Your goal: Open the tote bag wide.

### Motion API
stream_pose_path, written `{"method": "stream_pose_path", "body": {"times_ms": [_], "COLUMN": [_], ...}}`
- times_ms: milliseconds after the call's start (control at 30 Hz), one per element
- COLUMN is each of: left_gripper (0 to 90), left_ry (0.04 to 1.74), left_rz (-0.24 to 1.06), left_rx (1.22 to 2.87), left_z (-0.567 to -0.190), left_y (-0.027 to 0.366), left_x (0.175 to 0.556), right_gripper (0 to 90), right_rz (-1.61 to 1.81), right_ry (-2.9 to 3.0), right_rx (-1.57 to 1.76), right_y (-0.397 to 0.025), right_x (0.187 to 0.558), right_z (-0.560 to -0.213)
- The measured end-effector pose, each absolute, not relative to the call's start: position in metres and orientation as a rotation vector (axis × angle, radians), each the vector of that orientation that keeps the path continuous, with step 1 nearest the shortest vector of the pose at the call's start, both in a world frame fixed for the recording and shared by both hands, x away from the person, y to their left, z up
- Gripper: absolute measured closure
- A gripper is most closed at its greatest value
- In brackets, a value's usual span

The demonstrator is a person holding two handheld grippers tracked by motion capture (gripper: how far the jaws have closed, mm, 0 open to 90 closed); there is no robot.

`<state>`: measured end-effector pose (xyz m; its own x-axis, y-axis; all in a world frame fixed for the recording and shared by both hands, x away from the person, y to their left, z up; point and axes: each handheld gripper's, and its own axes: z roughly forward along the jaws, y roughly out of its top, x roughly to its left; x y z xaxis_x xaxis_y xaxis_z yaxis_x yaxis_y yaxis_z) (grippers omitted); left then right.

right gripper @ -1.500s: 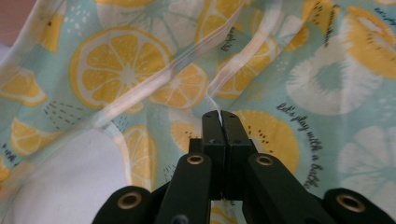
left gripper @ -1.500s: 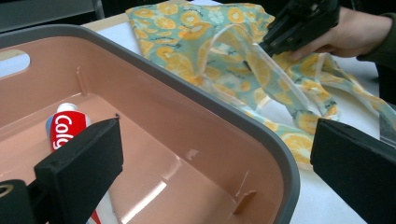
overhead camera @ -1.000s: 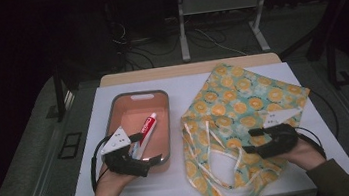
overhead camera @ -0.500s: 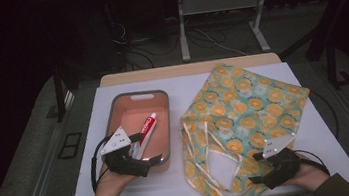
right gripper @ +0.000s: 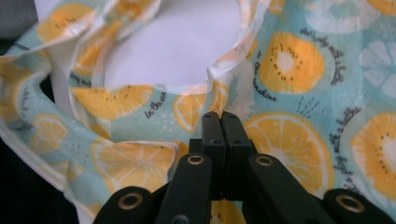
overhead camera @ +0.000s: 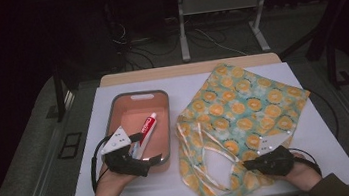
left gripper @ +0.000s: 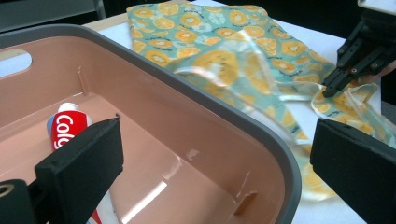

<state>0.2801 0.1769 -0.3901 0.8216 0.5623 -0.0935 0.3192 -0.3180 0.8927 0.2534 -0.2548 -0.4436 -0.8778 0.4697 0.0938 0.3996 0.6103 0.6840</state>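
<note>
On the white surface (overhead camera: 319, 145), spread flat: printed cloth bag (overhead camera: 244, 104), mouth and pale handles (overhead camera: 203, 140) toward the near edge. Soft, light, limp; likely to sag and bunch, best taken at a hem or handle. Right claw (right gripper: 220, 122) pressed together over the fabric by the mouth; whether cloth sits between, cannot tell. Left claw (left gripper: 219, 154) wide apart over the tub (overhead camera: 166, 129) rim, toothpaste tube (overhead camera: 147, 126) inside, bag just beside.

Dim room, grey floor (overhead camera: 29, 161)
</note>
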Motion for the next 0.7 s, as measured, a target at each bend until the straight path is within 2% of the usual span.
{"method": "stream_pose_path", "body": {"times_ms": [267, 333, 400, 433, 467, 500, 700], "left_gripper": [1.4, 1.4, 1.4, 1.4, 1.4, 1.4, 1.4], "left_ry": [0.656, 0.656, 0.657, 0.656, 0.658, 0.657, 0.657], "left_rz": [0.285, 0.285, 0.284, 0.284, 0.284, 0.285, 0.285], "left_rx": [1.932, 1.933, 1.932, 1.931, 1.931, 1.932, 1.934], "left_z": [-0.39, -0.39, -0.39, -0.39, -0.39, -0.39, -0.39], "left_y": [0.177, 0.177, 0.177, 0.177, 0.177, 0.177, 0.177], "left_x": [0.28, 0.28, 0.28, 0.28, 0.28, 0.28, 0.28], "right_gripper": [87.4, 66.4, 51.7, 51.7, 44.5, 42.7, 35.9], "right_rz": [1.097, 1.128, 1.194, 1.194, 1.238, 1.26, 1.302], "right_ry": [2.746, 2.75, 2.715, 2.715, 2.688, 2.685, 2.709], "right_rx": [0.687, 0.676, 0.675, 0.675, 0.669, 0.655, 0.59], "right_y": [-0.218, -0.221, -0.224, -0.224, -0.222, -0.219, -0.193], "right_x": [0.257, 0.256, 0.255, 0.255, 0.254, 0.253, 0.246], "right_z": [-0.445, -0.442, -0.43, -0.43, -0.421, -0.417, -0.413]}}
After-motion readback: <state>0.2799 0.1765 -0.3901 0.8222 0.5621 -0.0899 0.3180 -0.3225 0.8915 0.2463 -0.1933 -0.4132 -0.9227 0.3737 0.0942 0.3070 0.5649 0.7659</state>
